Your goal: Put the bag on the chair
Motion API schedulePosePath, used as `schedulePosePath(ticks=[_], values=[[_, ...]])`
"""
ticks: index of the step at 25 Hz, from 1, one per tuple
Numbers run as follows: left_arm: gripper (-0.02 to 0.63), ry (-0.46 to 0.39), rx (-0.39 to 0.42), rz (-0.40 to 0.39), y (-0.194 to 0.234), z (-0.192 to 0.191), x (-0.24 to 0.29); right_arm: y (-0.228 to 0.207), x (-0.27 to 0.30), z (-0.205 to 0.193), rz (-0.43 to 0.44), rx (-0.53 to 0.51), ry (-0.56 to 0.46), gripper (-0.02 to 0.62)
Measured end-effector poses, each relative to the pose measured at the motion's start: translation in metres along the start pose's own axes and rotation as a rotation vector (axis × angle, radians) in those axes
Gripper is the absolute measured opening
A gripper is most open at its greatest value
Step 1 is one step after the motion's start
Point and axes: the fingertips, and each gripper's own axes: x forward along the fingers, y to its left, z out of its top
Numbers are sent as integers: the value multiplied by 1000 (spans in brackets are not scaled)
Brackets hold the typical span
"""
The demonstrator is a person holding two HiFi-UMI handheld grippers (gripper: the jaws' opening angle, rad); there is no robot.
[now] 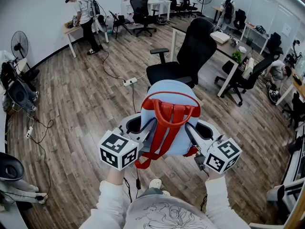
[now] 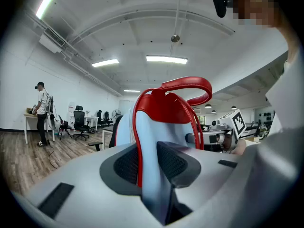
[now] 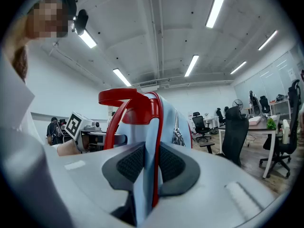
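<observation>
Hanging in the air between the left gripper (image 1: 141, 128) and the right gripper (image 1: 194, 130), the light blue bag (image 1: 167, 93) with red straps (image 1: 167, 123) is just short of the black office chair (image 1: 190, 56) in the head view. The left gripper view shows its dark pads (image 2: 173, 163) pressed onto a fold of the bag's blue fabric beside a red strap. The right gripper view shows a like clamp, pads squeezing blue fabric and red trim, with the chair off to the right.
</observation>
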Motion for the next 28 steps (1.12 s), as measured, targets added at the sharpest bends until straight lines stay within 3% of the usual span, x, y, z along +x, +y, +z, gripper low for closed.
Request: schedulePosePath(ticks=[28], values=[[109,10,0,1,76,-1,38,-36,78,-8,-14,5,14,86]])
